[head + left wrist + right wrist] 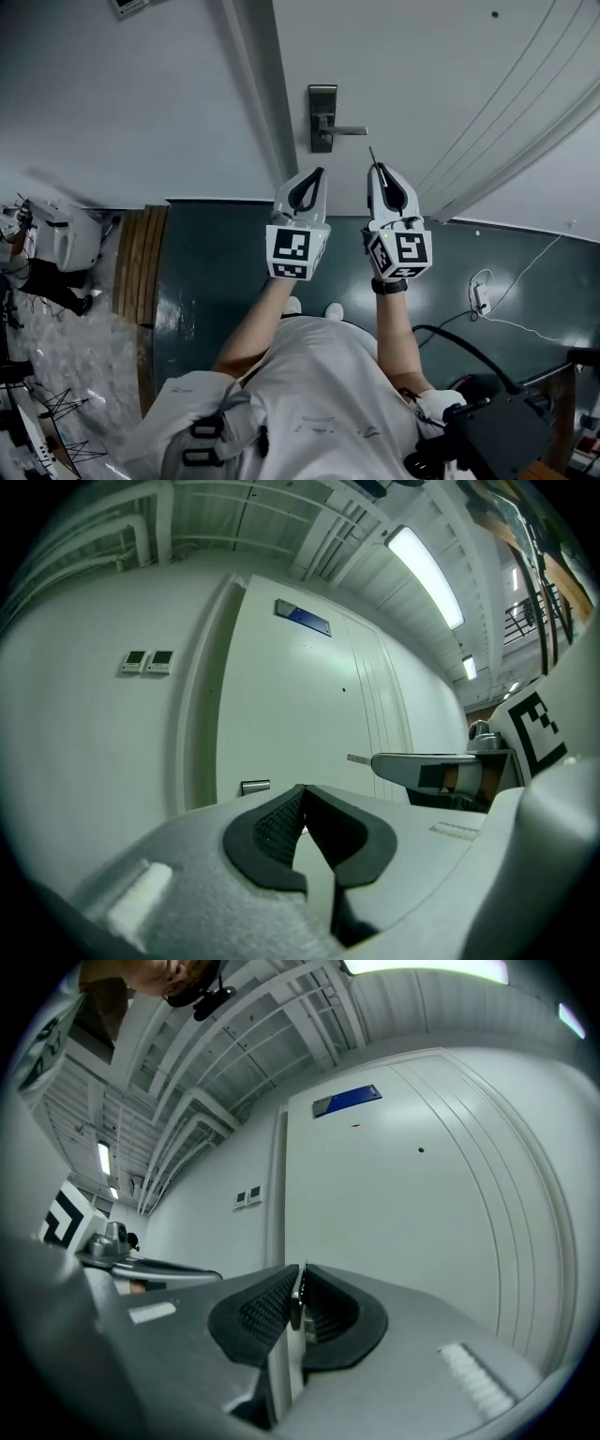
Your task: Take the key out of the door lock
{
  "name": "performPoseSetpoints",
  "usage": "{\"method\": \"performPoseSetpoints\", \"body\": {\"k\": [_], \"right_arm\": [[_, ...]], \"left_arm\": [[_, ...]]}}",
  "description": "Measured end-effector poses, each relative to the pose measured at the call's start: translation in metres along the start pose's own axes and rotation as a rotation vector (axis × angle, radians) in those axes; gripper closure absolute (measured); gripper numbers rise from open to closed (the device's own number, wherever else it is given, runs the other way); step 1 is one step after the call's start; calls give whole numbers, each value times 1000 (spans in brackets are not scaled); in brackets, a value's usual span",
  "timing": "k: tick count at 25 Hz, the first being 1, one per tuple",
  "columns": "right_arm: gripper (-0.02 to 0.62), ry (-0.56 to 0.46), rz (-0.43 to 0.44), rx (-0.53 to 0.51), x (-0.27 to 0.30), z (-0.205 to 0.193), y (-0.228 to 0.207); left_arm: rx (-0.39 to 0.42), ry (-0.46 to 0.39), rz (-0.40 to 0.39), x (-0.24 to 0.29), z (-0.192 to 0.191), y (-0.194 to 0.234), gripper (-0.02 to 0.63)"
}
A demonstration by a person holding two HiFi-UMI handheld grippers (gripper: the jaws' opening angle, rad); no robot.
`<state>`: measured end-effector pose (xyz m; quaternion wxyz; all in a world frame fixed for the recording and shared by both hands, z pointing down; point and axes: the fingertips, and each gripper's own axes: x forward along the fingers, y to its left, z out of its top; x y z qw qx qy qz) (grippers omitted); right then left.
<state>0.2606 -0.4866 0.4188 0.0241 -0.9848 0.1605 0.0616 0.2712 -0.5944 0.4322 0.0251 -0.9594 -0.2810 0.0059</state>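
A dark lock plate with a lever handle (323,117) sits on the pale door (422,84). My right gripper (378,169) is shut on the key (372,155), whose thin blade pokes out past the fingertips, clear of the lock and below the handle. In the right gripper view the key (294,1302) stands edge-on between the ribbed pads. My left gripper (317,174) hangs beside it, just under the lock plate, shut with nothing between its pads (272,827). From the left gripper view the lock plate (255,787) shows ahead, with the right gripper (441,766) to the right.
A door frame (262,103) runs left of the lock, with grey wall beyond it. Two small wall panels (150,661) hang left of the door and a blue sign (303,618) above it. A white cable (506,300) lies on the dark floor, with black gear (487,436) at bottom right.
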Motion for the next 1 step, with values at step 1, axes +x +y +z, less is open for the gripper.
{"method": "performPoseSetpoints", "body": {"k": [1], "right_arm": [[568,-3,3,-6,3,2,4]], "left_arm": [[-2,-4,4,-1,2,6,604]]}}
